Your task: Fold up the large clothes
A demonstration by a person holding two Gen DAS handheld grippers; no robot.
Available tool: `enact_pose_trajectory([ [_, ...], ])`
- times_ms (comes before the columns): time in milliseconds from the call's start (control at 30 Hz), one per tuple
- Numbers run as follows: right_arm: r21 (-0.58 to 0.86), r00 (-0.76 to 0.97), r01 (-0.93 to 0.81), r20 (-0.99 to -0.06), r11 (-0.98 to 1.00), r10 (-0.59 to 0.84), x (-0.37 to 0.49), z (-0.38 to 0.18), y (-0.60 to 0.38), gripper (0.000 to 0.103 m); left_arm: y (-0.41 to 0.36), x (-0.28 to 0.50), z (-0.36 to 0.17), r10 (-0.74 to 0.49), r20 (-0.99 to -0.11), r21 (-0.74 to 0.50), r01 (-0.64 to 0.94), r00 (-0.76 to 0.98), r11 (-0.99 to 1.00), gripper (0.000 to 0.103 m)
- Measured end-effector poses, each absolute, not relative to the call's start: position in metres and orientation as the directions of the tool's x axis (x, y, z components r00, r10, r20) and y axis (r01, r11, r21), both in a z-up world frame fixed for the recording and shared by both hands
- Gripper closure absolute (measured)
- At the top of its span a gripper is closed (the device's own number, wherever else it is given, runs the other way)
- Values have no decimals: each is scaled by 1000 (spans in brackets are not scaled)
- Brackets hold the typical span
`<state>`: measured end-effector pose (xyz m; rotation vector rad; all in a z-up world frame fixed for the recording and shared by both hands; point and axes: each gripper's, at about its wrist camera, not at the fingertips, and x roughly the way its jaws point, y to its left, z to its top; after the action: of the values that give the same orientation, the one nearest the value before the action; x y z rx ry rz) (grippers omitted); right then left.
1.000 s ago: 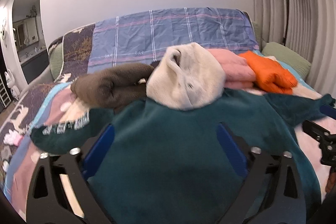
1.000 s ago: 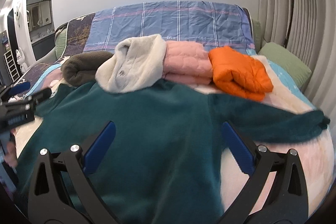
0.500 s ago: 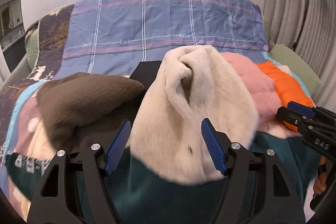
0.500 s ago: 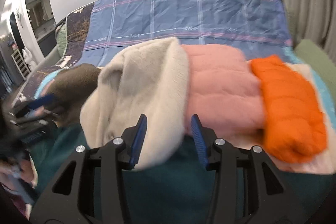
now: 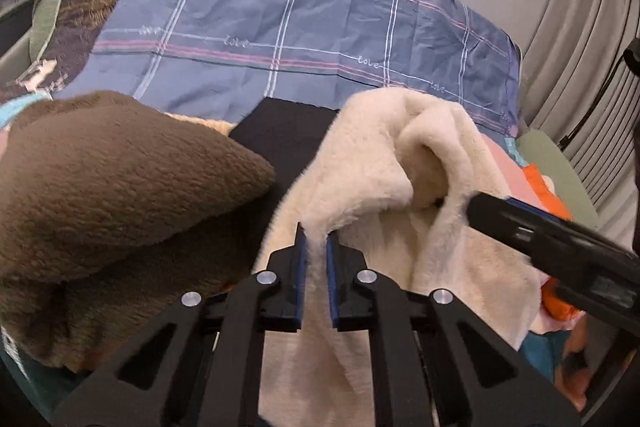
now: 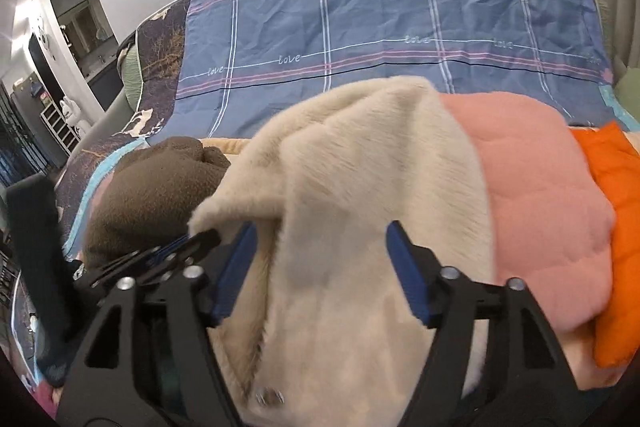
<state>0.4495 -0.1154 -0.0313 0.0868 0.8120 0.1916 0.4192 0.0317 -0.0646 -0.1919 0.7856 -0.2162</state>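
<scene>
In the left wrist view, the left gripper has its blue pads drawn close together on a ridge of the cream fleece garment, which lies bunched on the bed between a brown fleece garment and a folded pink one. A black folded item sits behind it, with the blue plaid bedcover beyond. The right gripper enters from the right edge, its tip against the cream pile.

In the right wrist view, the right gripper stands with fingers spread wide around the cream fleece, not closed on it. The left gripper's black frame shows at the lower left, against the garment's edge. The pink folded garment and the orange puffer lie to the right, touching each other and looking neatly folded.

As for progress, the pink and orange pieces appear done (the brown one looks only loosely rolled, though blur makes that hard to judge). The cream fleece is just being picked up, so spreading and folding it remain ahead.
</scene>
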Motion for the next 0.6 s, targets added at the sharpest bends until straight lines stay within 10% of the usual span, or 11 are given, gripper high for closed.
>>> enact_pose_trajectory([
  [100, 49, 651, -52, -755, 997, 71, 470, -47, -104, 42, 27, 422, -65, -238, -689, -207, 129, 684, 970, 93],
  [200, 53, 666, 34, -746, 998, 17, 474, -50, -119, 93, 20, 426, -65, -200, -699, -168, 113, 687, 979, 88],
  [333, 179, 737, 97, -674, 979, 50, 445, -28, -170, 94, 16, 436, -64, -169, -698, -149, 89, 696, 985, 74],
  [400, 187, 772, 82, -634, 979, 57, 420, -14, -193, 95, 15, 437, -60, -179, -692, -149, 104, 699, 983, 98],
  [600, 267, 807, -11, -567, 963, 167, 322, -14, -257, 96, 58, 357, -9, -242, -521, -173, 176, 818, 969, 98],
])
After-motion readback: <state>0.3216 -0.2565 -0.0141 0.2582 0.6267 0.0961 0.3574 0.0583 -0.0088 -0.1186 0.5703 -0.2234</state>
